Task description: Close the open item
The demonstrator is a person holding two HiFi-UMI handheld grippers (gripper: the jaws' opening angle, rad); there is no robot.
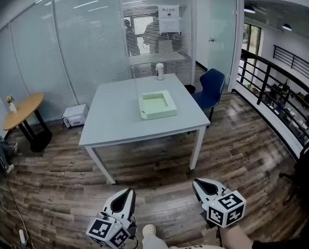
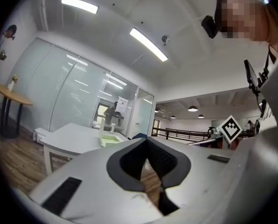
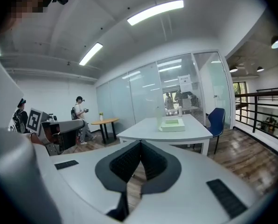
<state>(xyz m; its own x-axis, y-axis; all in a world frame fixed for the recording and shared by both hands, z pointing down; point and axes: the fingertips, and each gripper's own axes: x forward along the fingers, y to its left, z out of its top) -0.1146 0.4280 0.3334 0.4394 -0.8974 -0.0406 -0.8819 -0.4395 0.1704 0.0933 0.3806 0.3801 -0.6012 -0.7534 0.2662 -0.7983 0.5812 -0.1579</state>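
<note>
A pale green box (image 1: 157, 104) lies on the white table (image 1: 118, 123), its clear lid standing upright along its left side. A white cup (image 1: 160, 71) stands behind it at the table's far edge. Both grippers hang low over the wooden floor, well short of the table. My left gripper (image 1: 127, 192) is shut with nothing in it, and my right gripper (image 1: 198, 183) is shut and empty too. The left gripper view shows the left gripper (image 2: 146, 141) with the box (image 2: 112, 139) far ahead. In the right gripper view the box (image 3: 172, 124) sits far beyond the right gripper (image 3: 140, 144).
A blue chair (image 1: 210, 87) stands at the table's right end. A round wooden table (image 1: 20, 110) and a white carton (image 1: 74, 114) sit at the left by the glass wall. A black railing (image 1: 279, 82) runs along the right. People stand far off (image 3: 80, 118).
</note>
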